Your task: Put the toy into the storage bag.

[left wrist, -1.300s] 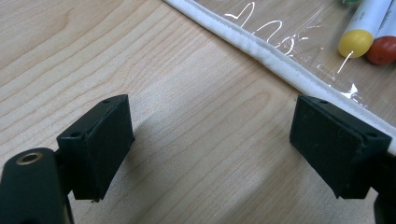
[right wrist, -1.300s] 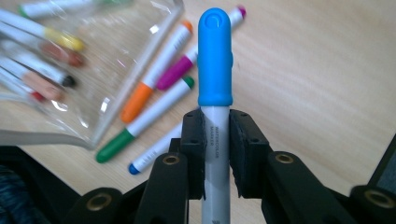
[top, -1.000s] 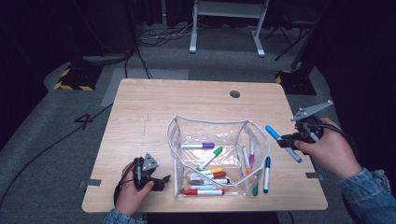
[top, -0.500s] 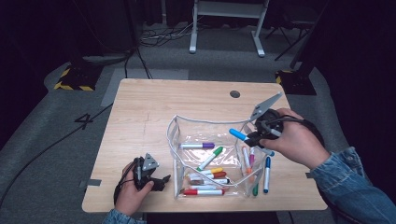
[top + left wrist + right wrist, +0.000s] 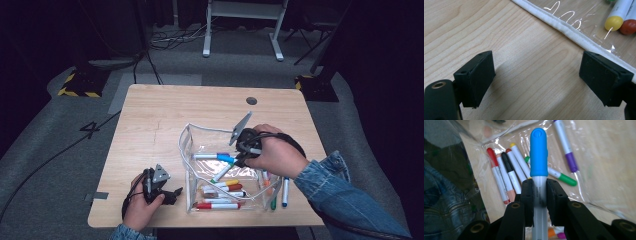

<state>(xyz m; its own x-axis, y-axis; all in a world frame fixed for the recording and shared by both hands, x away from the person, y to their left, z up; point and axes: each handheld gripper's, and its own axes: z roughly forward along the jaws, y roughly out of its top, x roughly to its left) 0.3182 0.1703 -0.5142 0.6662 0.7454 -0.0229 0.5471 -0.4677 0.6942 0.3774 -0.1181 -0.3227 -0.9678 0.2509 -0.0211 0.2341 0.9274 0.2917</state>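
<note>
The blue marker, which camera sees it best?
The right gripper view: the blue marker stands close up, its grey barrel pinched between the right gripper's fingers, above the clear pouch. The high view gives a small blue cap beside the hand.

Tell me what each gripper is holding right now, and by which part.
The right gripper clamps a blue-capped marker with a pale grey barrel by its barrel, just below the cap. The left gripper holds nothing; its jaws stand open over the wooden table.

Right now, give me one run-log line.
right claw: shut on blue marker | over pouch | left claw: open, on table
</note>
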